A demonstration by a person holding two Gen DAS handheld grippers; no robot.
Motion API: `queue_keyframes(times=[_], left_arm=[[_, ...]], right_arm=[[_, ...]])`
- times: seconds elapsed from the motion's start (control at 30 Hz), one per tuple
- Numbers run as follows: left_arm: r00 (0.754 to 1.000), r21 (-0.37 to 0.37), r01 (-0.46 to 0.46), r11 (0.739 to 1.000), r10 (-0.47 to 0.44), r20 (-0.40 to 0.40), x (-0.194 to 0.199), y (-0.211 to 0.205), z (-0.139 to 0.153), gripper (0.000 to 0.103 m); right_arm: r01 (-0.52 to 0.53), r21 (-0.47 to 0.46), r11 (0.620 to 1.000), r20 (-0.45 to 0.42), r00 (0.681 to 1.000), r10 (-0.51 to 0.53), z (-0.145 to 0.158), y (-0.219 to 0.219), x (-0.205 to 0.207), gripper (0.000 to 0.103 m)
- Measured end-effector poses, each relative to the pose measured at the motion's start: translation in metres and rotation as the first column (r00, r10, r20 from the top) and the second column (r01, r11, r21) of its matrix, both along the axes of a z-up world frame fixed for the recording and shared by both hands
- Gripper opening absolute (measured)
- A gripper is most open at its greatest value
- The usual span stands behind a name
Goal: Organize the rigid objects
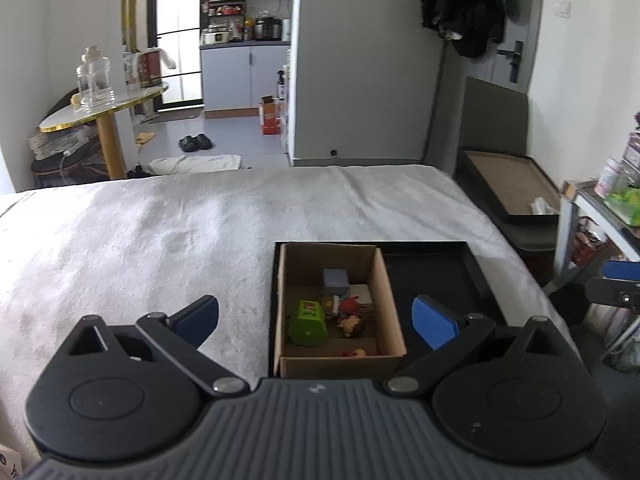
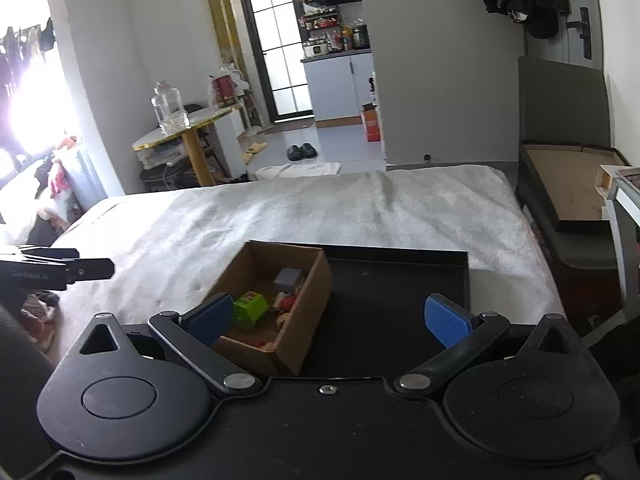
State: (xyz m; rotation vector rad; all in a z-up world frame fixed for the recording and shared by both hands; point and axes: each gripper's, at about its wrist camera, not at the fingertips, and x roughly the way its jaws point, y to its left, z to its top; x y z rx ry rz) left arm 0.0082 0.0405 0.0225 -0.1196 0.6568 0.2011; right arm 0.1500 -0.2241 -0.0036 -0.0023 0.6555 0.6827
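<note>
A cardboard box stands in the left part of a black tray on the bed. Inside lie a green block, a grey-purple cube, a white block and small red and yellow toys. My left gripper hovers above the box's near end, open wide, nothing between its blue pads. My right gripper is open too, above the tray's near side, holding nothing.
The tray rests on a white blanket over the bed. A dark bench with a flat cardboard lid stands right of the bed. A round table with glass jars is far left.
</note>
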Motion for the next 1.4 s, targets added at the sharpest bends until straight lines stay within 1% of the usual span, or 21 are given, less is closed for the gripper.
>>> queue_keyframes(times=[0.17, 0.27, 0.47, 0.73, 0.9, 1.13, 1.4], left_arm=[[0.999, -0.009, 0.027, 1.000, -0.027, 0.023, -0.009, -0.004, 0.006, 0.102], [0.998, -0.022, 0.046, 0.999, -0.045, 0.036, -0.014, -0.006, 0.008, 0.102], [0.997, -0.023, 0.073, 0.997, -0.073, 0.028, -0.020, -0.011, 0.008, 0.102], [0.996, -0.015, 0.082, 0.996, -0.082, 0.033, -0.027, -0.016, 0.011, 0.102], [0.996, -0.023, 0.083, 0.996, -0.083, 0.027, -0.027, -0.017, 0.011, 0.102], [0.995, -0.015, 0.098, 0.995, -0.098, 0.017, -0.026, -0.020, 0.011, 0.102], [0.995, -0.037, 0.098, 0.995, -0.098, -0.012, -0.023, -0.020, 0.004, 0.102]], right_arm=[[-0.036, -0.004, 0.999, -0.002, 0.999, 0.036, 0.006, 0.007, -0.014, 0.103], [-0.038, -0.001, 0.999, -0.004, 0.999, 0.038, 0.008, 0.007, -0.019, 0.103], [-0.037, 0.007, 0.999, -0.006, 0.999, 0.037, 0.013, 0.004, -0.029, 0.103], [-0.035, 0.020, 0.999, -0.020, 0.999, 0.035, 0.015, 0.000, -0.037, 0.103], [-0.039, 0.025, 0.999, -0.024, 0.999, 0.040, 0.017, 0.001, -0.040, 0.103], [-0.029, 0.024, 0.999, -0.048, 0.998, 0.030, 0.017, 0.002, -0.044, 0.103], [-0.012, 0.027, 1.000, -0.104, 0.994, 0.015, 0.010, 0.006, -0.043, 0.103]])
